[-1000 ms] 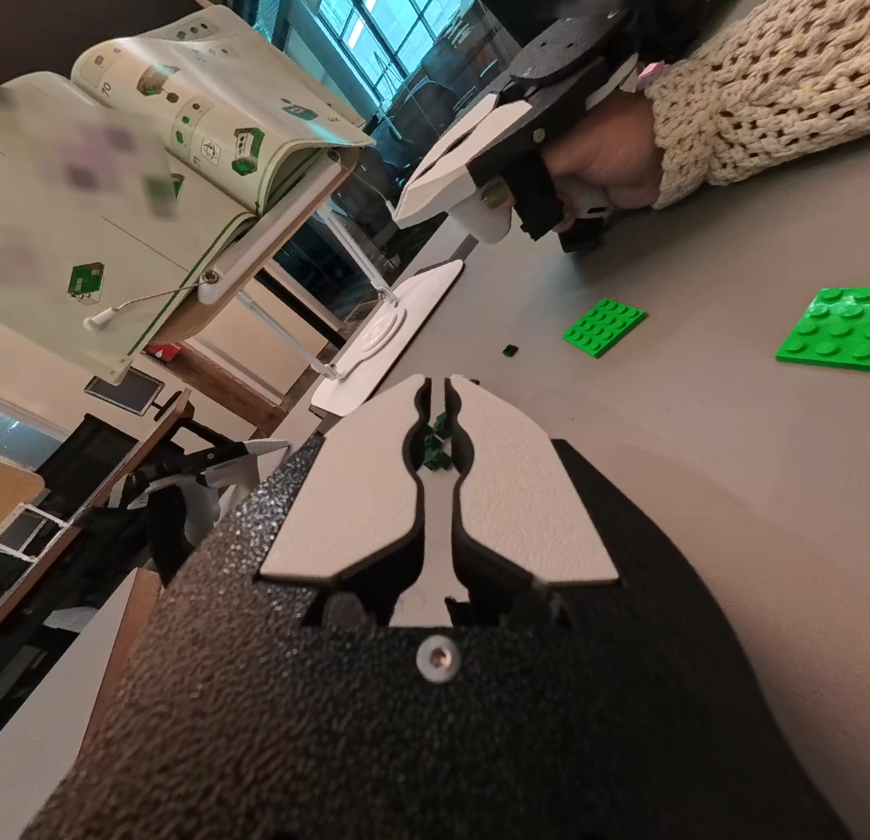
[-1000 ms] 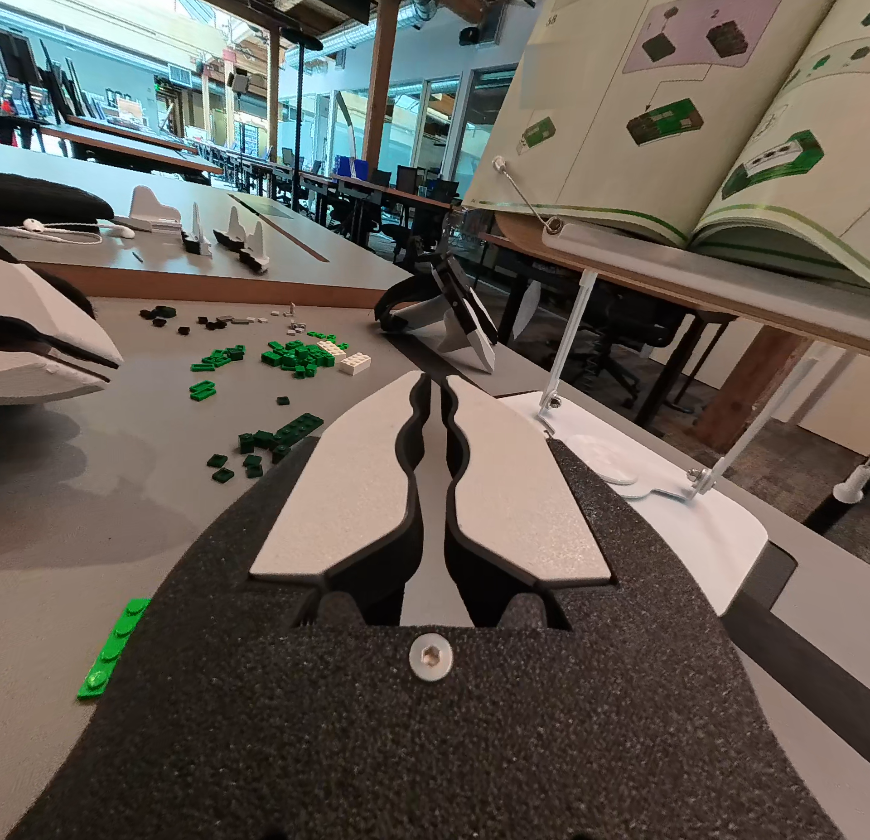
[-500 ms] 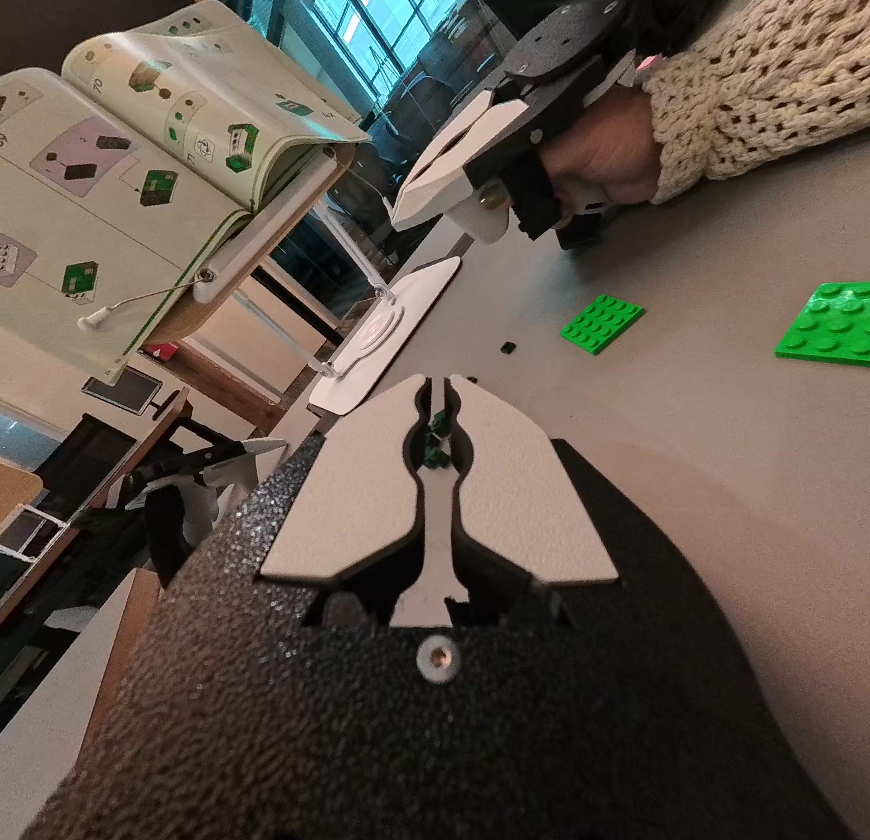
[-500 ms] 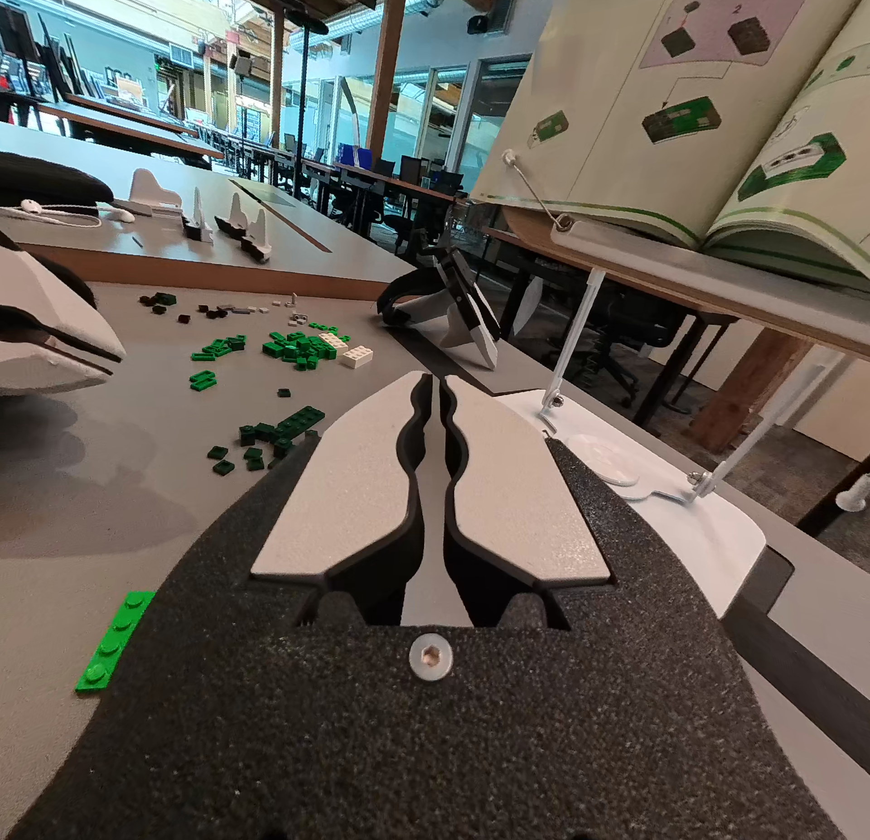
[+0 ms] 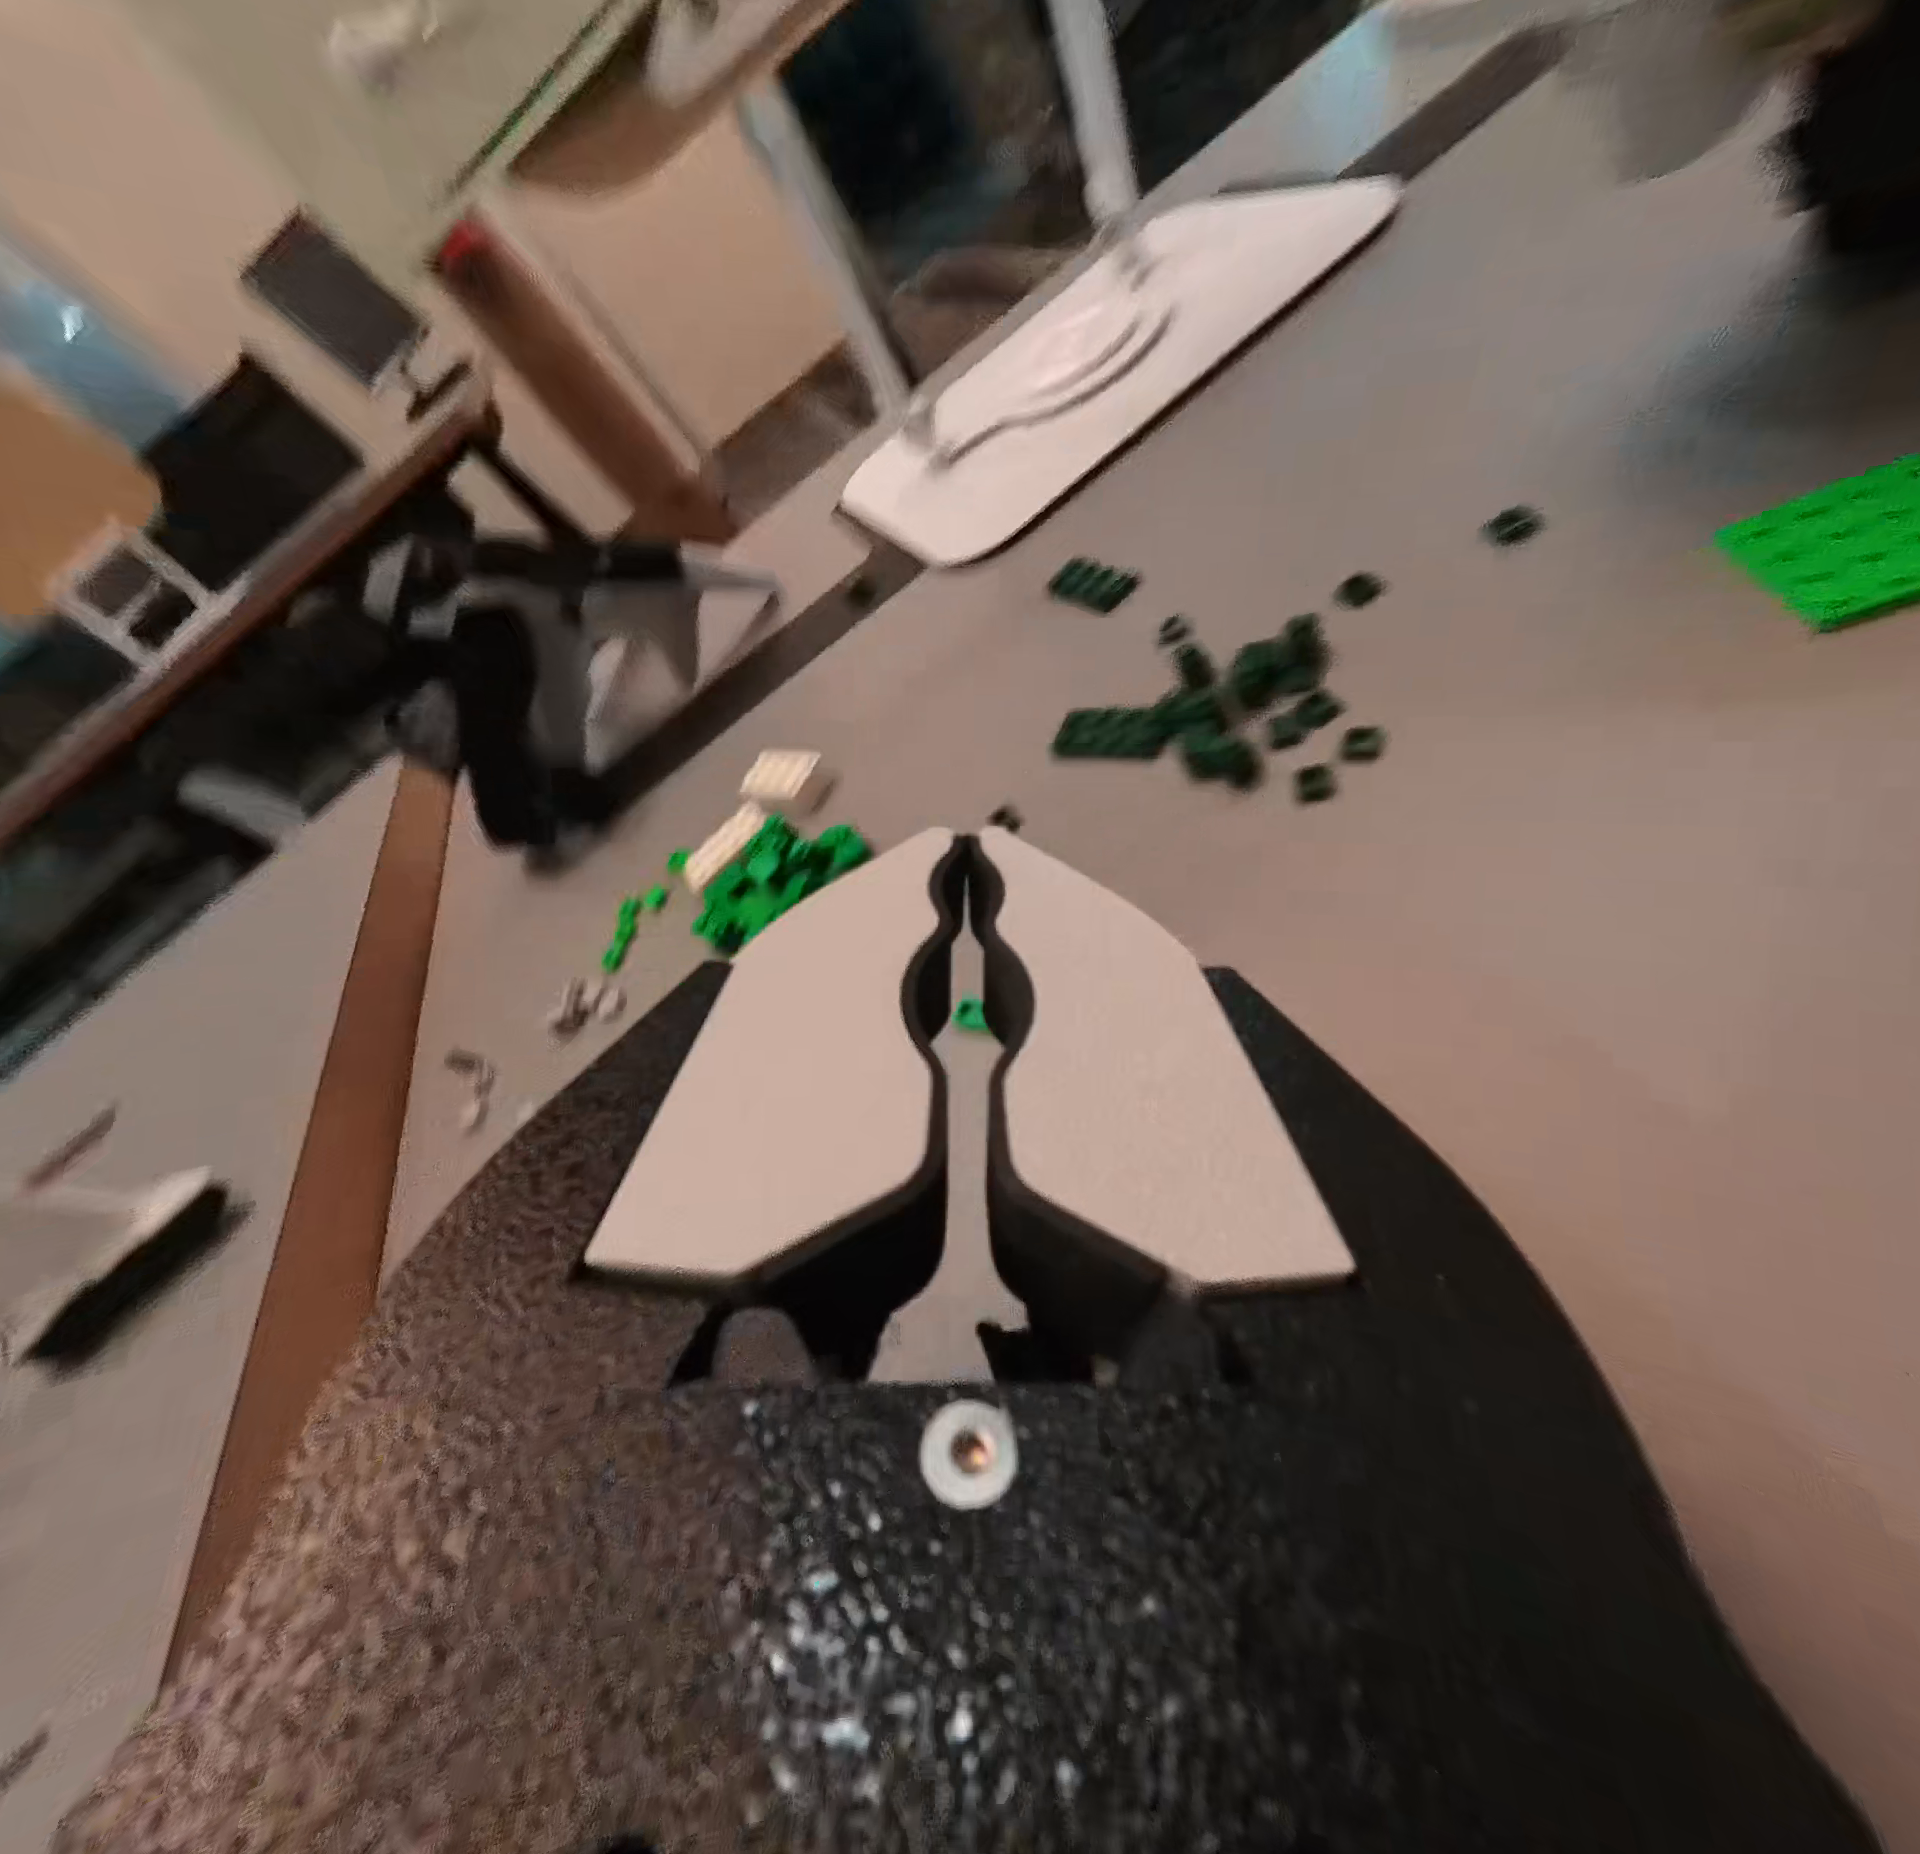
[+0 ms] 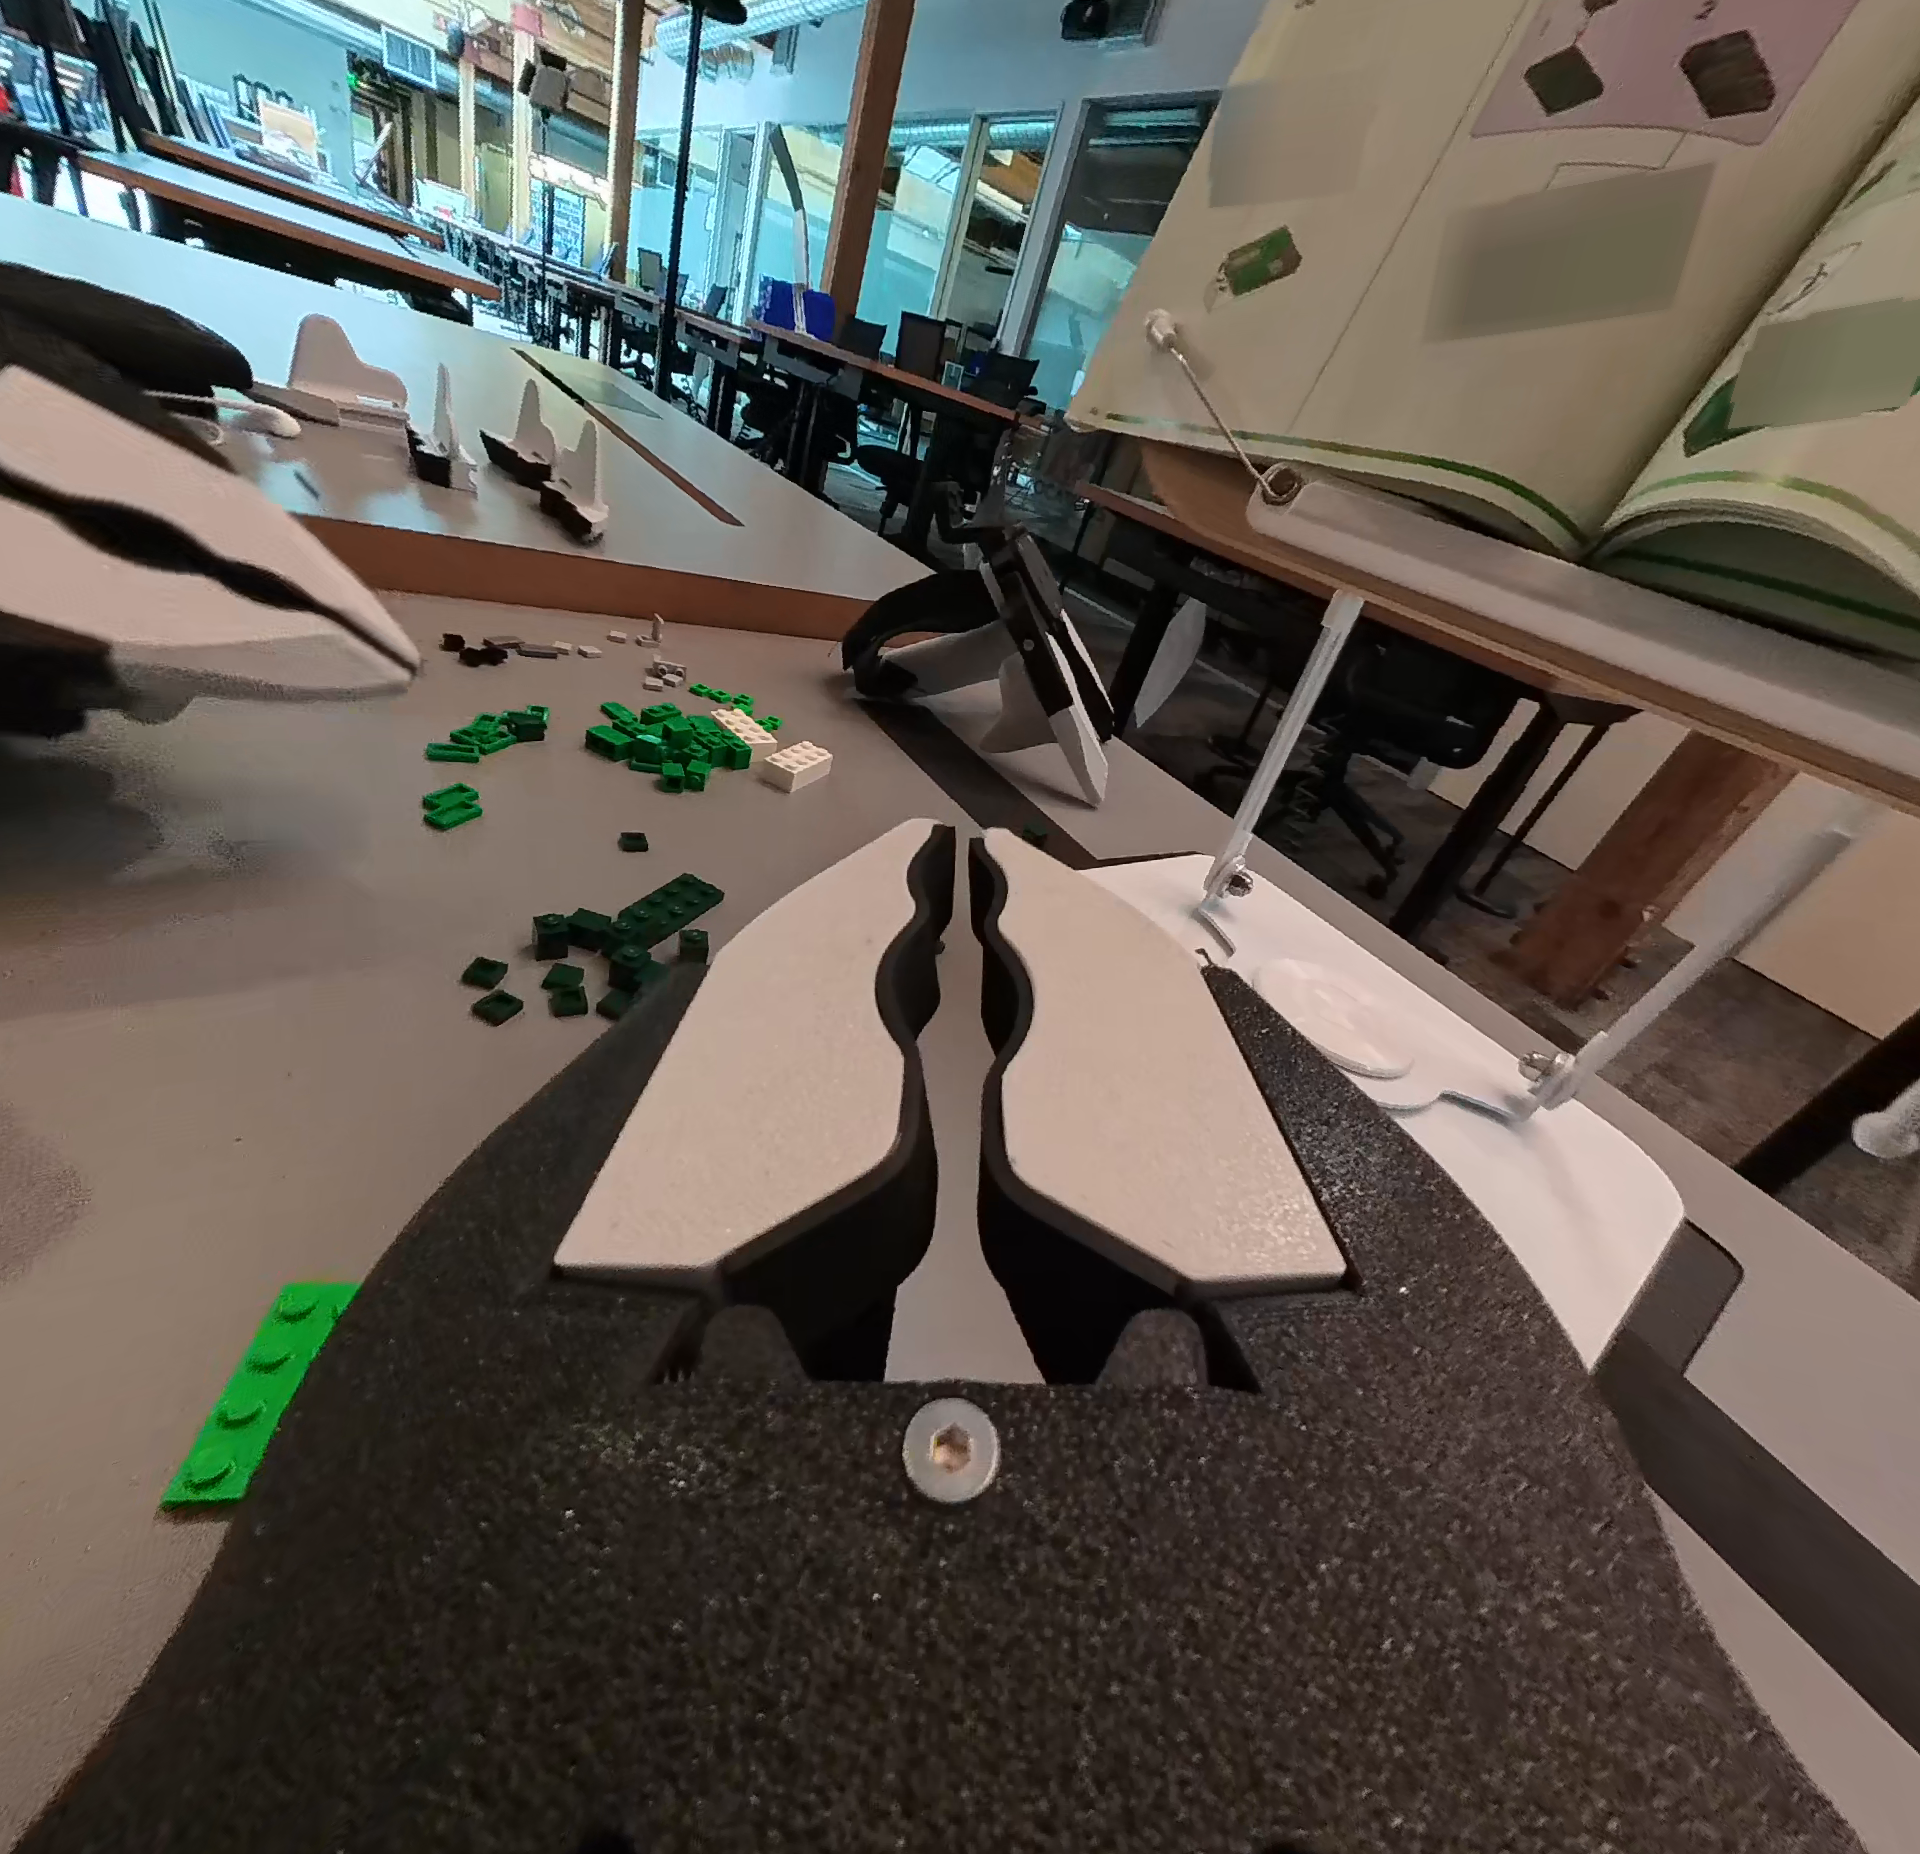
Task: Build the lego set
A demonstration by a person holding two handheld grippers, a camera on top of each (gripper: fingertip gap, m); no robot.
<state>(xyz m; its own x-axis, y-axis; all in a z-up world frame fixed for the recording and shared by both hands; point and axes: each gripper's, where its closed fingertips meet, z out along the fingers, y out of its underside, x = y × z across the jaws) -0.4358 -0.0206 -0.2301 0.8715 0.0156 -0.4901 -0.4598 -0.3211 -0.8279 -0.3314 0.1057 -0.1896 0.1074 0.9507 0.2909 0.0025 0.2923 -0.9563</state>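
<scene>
My left gripper [image 5: 966, 846] is shut and hovers over the grey table, its tips by a pile of bright green bricks [image 5: 779, 869] and two white bricks [image 5: 781, 774]; this view is motion-blurred. A small green piece [image 5: 968, 1015] shows through the gap between its fingers. Dark green pieces [image 5: 1226, 703] lie farther right, and a bright green plate [image 5: 1839, 547] lies at the right edge. My right gripper [image 6: 961, 840] is shut and empty, low over the table. In its view are the left gripper [image 6: 208, 578], the bright green pile [image 6: 665, 739], the white bricks [image 6: 798, 763], the dark green pieces [image 6: 613, 942] and a bright green plate [image 6: 260, 1378].
An open instruction book [image 6: 1558, 246] rests on a stand with a white base [image 6: 1351, 1025] at the table's right edge. A spare gripper [image 6: 1018, 661] lies at the far edge. Small black and grey pieces [image 6: 520, 649] lie at the back. Another table carries more gripper parts [image 6: 520, 443]. Left tips to right tips: about 20 cm. The bright green plate [image 5: 1839, 547] lies around 12 cm away from my right fingertips.
My left gripper has swung fast to the left, from facing the book and the other gripper to the brick piles. It reaches farther into the right wrist view. My right gripper has barely moved.
</scene>
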